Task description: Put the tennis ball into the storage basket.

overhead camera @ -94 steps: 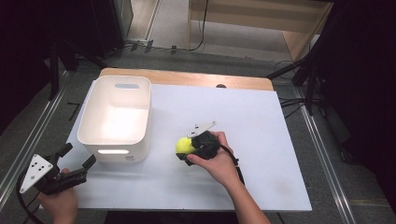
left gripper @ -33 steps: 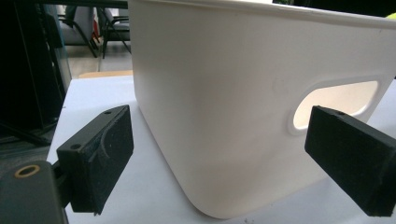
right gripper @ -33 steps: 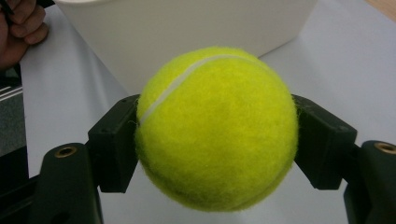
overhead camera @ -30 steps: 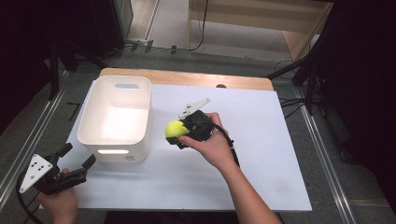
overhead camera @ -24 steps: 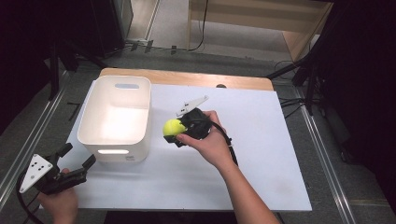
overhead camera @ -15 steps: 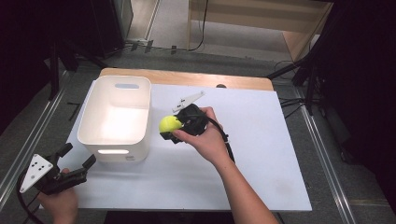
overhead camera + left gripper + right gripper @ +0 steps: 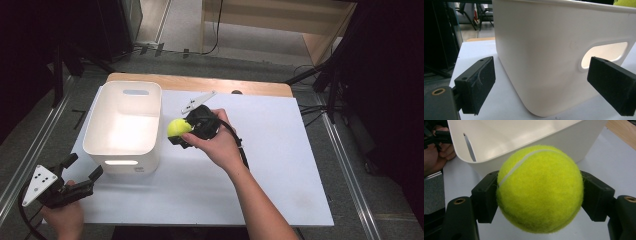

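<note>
In the high view, the right gripper (image 7: 181, 134) sits near the middle of the white counter (image 7: 280, 165), its fingers clamped on a yellow-green tennis ball (image 7: 178, 127). The ball hangs just at the 3 o'clock side of the white plastic bin (image 7: 125, 125), close to the bin's rim and clear of the counter surface. The right hand (image 7: 217, 145) wraps the gripper body from the 5 o'clock side, and the grey three-cornered plate points toward 12 o'clock. The left gripper (image 7: 82, 172) rests at the counter's 7 o'clock corner, well apart from the ball, its fingers spread wide and aimed at the bin's near wall.

In the left gripper view, the two black fingers (image 7: 476, 83) stand far apart with nothing between them. The bin's (image 7: 541, 62) rounded corner and handle slot fill the space ahead, and a sliver of the tennis ball (image 7: 625, 2) peeks over the rim at 1 o'clock.

In the right gripper view, the tennis ball (image 7: 540, 188) is squeezed at its middle between the two black fingers (image 7: 485, 197), one pressing each side. The bin (image 7: 519, 137) lies just beyond, toward 12 o'clock, and the left hand (image 7: 435, 152) shows at 10 o'clock.
</note>
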Demonstrator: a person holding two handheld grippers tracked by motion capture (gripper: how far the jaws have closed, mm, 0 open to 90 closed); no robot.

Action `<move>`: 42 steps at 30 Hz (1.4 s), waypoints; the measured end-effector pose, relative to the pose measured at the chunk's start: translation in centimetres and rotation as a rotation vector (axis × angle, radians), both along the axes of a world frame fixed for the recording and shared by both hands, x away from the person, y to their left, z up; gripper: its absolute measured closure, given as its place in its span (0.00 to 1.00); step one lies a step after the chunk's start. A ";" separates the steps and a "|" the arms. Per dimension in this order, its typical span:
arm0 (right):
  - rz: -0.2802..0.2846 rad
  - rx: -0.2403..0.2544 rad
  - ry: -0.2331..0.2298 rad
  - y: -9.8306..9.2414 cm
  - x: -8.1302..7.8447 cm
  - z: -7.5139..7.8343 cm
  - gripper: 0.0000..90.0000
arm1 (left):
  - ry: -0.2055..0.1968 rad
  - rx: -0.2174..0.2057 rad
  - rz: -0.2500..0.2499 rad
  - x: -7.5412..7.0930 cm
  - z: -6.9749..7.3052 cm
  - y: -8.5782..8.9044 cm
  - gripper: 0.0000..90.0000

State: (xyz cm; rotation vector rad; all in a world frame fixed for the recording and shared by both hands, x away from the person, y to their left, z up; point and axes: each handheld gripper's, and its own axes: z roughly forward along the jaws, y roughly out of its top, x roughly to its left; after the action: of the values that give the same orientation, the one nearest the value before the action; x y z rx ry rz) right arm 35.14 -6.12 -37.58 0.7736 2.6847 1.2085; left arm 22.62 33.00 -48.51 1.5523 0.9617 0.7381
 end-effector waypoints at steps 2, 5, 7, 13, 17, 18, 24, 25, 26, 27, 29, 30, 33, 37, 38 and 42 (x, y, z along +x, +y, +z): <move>-0.004 -0.002 -0.001 0.0 0.1 0.2 0.27 | -0.001 -0.001 0.000 0.0 0.0 0.0 0.09; -0.002 -0.001 -0.003 0.1 0.2 0.4 0.27 | -0.002 -0.001 0.001 0.0 0.0 0.0 0.09; -0.004 0.001 -0.001 0.2 0.3 0.6 0.27 | -0.001 0.003 0.002 0.0 0.0 0.0 0.09; 0.010 0.004 -0.008 0.5 0.4 1.0 0.27 | 0.000 0.005 0.002 0.0 0.0 0.0 0.09; 0.006 0.014 -0.007 0.6 0.5 1.2 0.27 | 0.000 0.008 0.001 0.0 0.0 0.0 0.09; 0.007 0.013 -0.012 0.7 0.5 1.3 0.27 | 0.000 0.008 0.001 0.0 0.0 0.0 0.09; 0.013 0.021 -0.023 1.0 0.6 1.9 0.27 | 0.000 0.007 0.001 0.0 0.0 0.0 0.09; 0.014 0.023 -0.024 1.0 0.6 2.0 0.27 | 0.000 0.008 0.001 0.0 0.0 0.0 0.09; 0.016 0.023 -0.024 1.1 0.6 2.0 0.27 | 0.001 0.007 0.001 0.0 0.0 0.0 0.09; 0.016 0.025 -0.025 1.2 0.7 2.0 0.27 | 0.001 0.007 0.001 0.0 0.0 0.0 0.09; 0.017 0.028 -0.023 1.5 0.7 2.1 0.27 | 0.001 0.008 0.001 0.0 0.0 0.0 0.09; 0.023 0.026 -0.026 1.6 0.8 2.1 0.27 | 0.001 0.008 0.001 0.0 0.0 0.0 0.09; 0.025 0.035 -0.030 1.9 0.9 2.3 0.27 | 0.002 0.007 0.001 0.0 0.0 -0.1 0.09; 0.034 0.037 -0.032 2.6 1.0 2.6 0.27 | 0.002 0.008 0.001 0.0 0.0 0.0 0.09; 0.038 0.032 -0.036 2.7 1.0 2.6 0.27 | 0.001 0.008 0.001 0.0 0.0 0.0 0.09; 0.039 0.037 -0.033 3.2 1.1 2.7 0.27 | 0.001 0.007 0.000 0.0 0.0 -0.1 0.09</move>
State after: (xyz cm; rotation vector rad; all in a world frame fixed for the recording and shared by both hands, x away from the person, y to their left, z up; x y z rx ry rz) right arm 36.27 -2.96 -34.90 0.7025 2.6707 1.2720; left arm 22.66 32.95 -48.51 1.5592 0.9609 0.7412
